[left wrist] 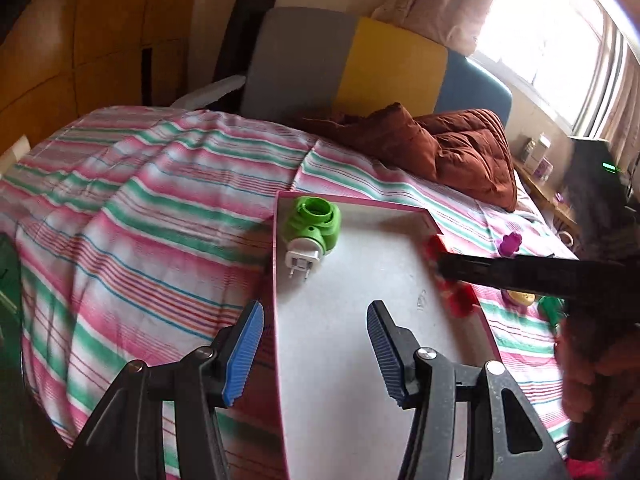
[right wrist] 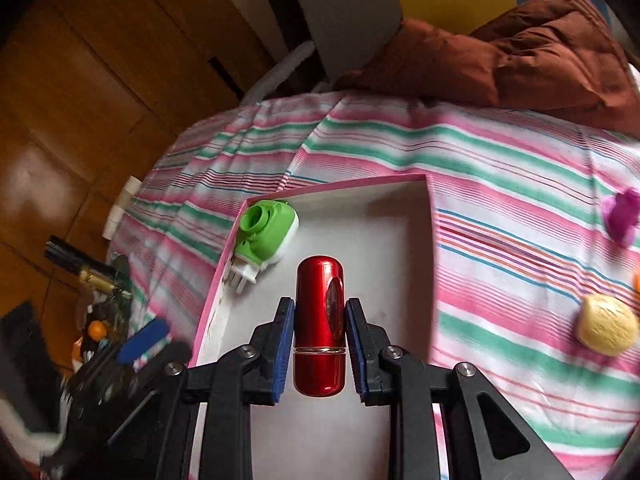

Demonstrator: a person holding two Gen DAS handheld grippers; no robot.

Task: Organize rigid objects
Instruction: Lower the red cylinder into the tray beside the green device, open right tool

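Observation:
A glossy red capsule-shaped case (right wrist: 320, 320) hangs over the white floor of a pink-rimmed box (right wrist: 340, 186), with my right gripper (right wrist: 320, 307) shut on its sides. A green plug-in device (right wrist: 266, 236) with white prongs lies in the box's far left corner. In the left wrist view my left gripper (left wrist: 316, 344) stands open with nothing between its pads, straddling the left wall of the box (left wrist: 276, 280). The green device (left wrist: 314, 226) lies ahead of it. From the right, my right gripper (left wrist: 444, 270) reaches over the box's right rim with the blurred red case (left wrist: 460, 300).
The box sits on a bed with a pink, green and white striped cover (left wrist: 140, 220). A purple toy (right wrist: 622, 214) and a yellow toy (right wrist: 606, 330) lie on the cover right of the box. A brown quilt (left wrist: 460, 148) is bunched at the bed's far end. Clutter (right wrist: 96, 320) stands off the left edge.

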